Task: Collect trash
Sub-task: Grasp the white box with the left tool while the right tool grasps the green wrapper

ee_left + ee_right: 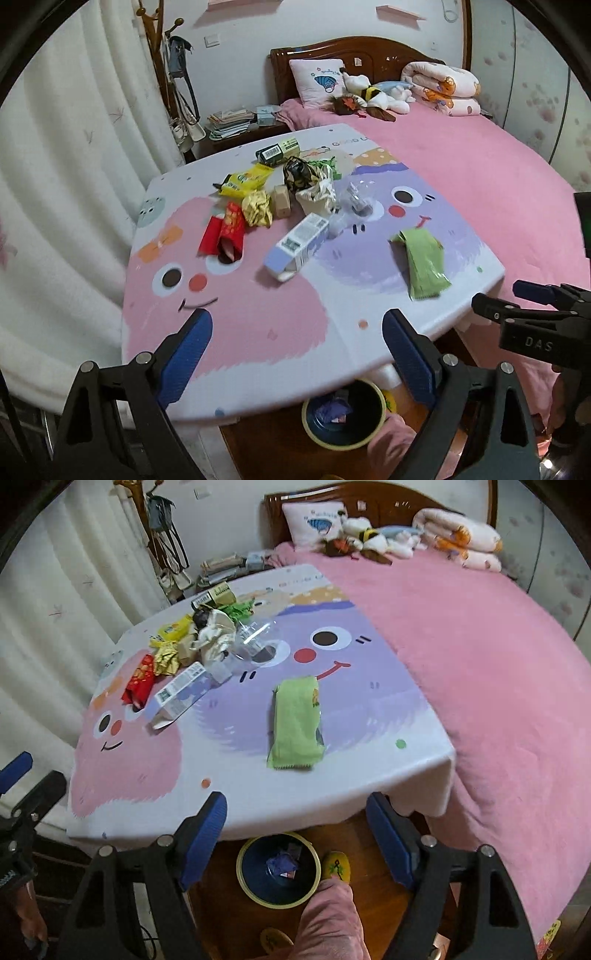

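Observation:
Trash lies on a small table with a cartoon cloth (258, 332) (258, 794). A green wrapper (424, 262) (297, 723) lies alone near the front right edge. A pale purple carton (299, 245) (179, 696) lies on its side mid-table. Behind it are red packets (225, 232) (138, 683), a gold wrapper (257, 207), a yellow packet (243, 180), clear plastic (356, 199) (251, 638) and a dark box (277, 150). A round trash bin (343, 415) (279, 867) stands on the floor under the front edge, with some purple trash inside. My left gripper (297, 354) and right gripper (295, 830) are open and empty above the table's front edge.
A bed with a pink blanket (480, 177) (480, 664) adjoins the table on the right. White curtains (66, 184) hang on the left. A nightstand with papers (236, 122) and a coat rack (162, 74) stand behind. A person's leg (328, 919) and slipper (336, 866) are beside the bin.

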Available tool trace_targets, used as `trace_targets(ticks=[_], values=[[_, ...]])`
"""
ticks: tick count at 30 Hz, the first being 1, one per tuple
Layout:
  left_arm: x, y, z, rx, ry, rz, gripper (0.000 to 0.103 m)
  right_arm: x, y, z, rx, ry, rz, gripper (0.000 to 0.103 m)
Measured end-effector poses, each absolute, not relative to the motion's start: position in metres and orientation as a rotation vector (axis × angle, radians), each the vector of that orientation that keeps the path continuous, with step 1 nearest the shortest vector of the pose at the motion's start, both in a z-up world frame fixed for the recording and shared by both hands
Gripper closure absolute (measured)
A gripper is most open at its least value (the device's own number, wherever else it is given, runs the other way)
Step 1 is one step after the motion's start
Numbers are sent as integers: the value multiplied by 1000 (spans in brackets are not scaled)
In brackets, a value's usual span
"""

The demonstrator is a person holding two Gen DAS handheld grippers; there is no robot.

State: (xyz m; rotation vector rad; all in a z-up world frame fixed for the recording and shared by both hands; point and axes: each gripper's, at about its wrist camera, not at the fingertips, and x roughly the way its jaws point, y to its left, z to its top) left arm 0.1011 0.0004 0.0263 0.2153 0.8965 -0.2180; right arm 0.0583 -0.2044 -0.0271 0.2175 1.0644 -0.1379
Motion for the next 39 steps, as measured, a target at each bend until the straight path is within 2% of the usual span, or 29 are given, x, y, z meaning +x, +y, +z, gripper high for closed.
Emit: trace_targets(ticks=[10,16,19,21,22,23,24,25,28,30,32,39], values=[[228,-42,-39,287,1081,-165,11,161,-223,-95,185,1228,4,25],[277,-59,-88,342,1182,-128,11,187,-224,-114,70,1269,120,37],[292,-60,-106,331,1228,-122,11,191,-215,-114,-53,1249,166,53],[297,-60,-113,310,1254,-122,18,191,-210,-113,-103,1239,208,60],[298,-58,-116,294,1274,-126,27,191,-209,-113,-110,1238,226,64],[299,-57,-119,281,1295,-125,31,190,-208,-113,-118,1234,240,68],[301,-56,-122,268,1306,-123,35,189,-207,-112,-127,1227,260,73],[302,-55,-124,250,1319,-128,43,190,-206,-112,-127,1229,279,84],[304,-52,-127,180,1342,-145,55,193,-211,-112,-114,1239,320,86],[303,-51,-127,151,1346,-146,59,196,-212,-112,-88,1243,337,87],[300,-49,-128,116,1343,-155,70,197,-217,-111,-61,1248,350,89],[266,-46,-113,53,1291,-123,70,200,-217,-101,32,1239,375,90]])
